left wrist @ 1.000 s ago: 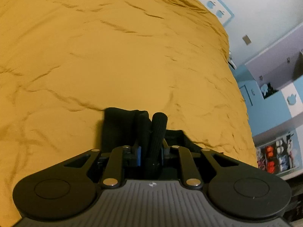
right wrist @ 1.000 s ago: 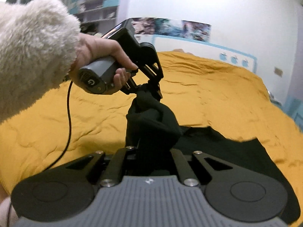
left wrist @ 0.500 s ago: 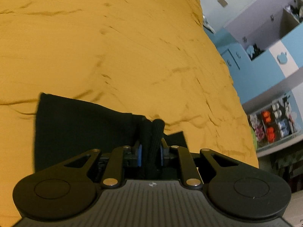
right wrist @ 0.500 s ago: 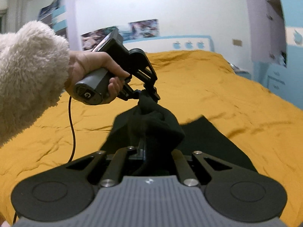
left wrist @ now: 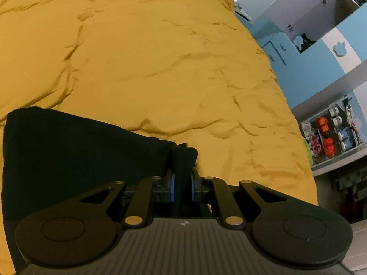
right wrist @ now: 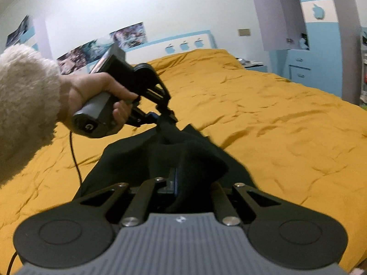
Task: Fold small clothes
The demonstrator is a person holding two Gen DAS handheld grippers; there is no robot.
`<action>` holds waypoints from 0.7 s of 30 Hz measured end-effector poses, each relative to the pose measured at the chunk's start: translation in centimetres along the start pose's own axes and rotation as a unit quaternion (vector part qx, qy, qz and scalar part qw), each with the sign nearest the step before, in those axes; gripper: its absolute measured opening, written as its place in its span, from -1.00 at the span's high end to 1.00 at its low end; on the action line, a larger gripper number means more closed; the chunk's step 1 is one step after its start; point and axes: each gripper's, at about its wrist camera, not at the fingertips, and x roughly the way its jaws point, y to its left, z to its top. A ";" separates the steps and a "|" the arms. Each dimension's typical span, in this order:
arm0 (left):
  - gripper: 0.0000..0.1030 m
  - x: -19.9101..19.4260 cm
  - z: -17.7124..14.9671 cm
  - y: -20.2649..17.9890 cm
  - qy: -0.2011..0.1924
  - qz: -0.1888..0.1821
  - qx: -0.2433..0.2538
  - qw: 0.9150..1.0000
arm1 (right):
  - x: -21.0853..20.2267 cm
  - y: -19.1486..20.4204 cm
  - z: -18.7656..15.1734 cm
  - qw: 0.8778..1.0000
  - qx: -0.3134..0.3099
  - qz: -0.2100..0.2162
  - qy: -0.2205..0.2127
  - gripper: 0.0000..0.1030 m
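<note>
I have the soft black knit garment (left wrist: 68, 155) pinched at two points: my left gripper (left wrist: 182, 178) has its blue-padded fingers (left wrist: 172, 184) pressed onto a bunched, ribbed edge, and my right gripper (right wrist: 181, 183) is clamped on another gathered handful, so thick there that it hides most of my fingers. The cloth hangs between the two grips, and the rest of it trails down onto the mustard-yellow quilted bedspread (left wrist: 160, 57). I judge it light and limp, with no stiffness of its own; it will sag wherever I am not holding it, and the bunched folds could slip free if I ease off. The ribbed hem or a corner seems the best hold, since it is thicker and less stretchy than the body. From the right wrist view, my left hand (right wrist: 98, 98), in its fluffy cream sleeve (right wrist: 25, 105), holds the other gripper just above the fabric. The bedspread stretches wide and bare ahead and to both sides, wrinkled but soft, giving plenty of room to lay the garment flat. The bed's right edge drops away near the blue and white cupboards (left wrist: 321, 52), so I would stay toward the middle.
</note>
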 end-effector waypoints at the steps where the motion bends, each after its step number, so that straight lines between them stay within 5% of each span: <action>1: 0.75 0.1 0.0 -0.4 0.000 -0.001 0.003 1.000 | -0.1 -0.4 0.0 1.000 0.005 -0.005 -0.002 1.00; 16: 0.75 4.3 -0.7 -1.8 0.021 0.030 0.011 0.999 | 2.6 -4.1 -1.0 0.998 0.047 -0.041 0.032 1.00; 21: 0.72 5.2 -1.3 -1.4 0.011 0.036 0.009 0.999 | 3.3 -5.2 -1.8 0.997 0.054 -0.038 0.037 0.77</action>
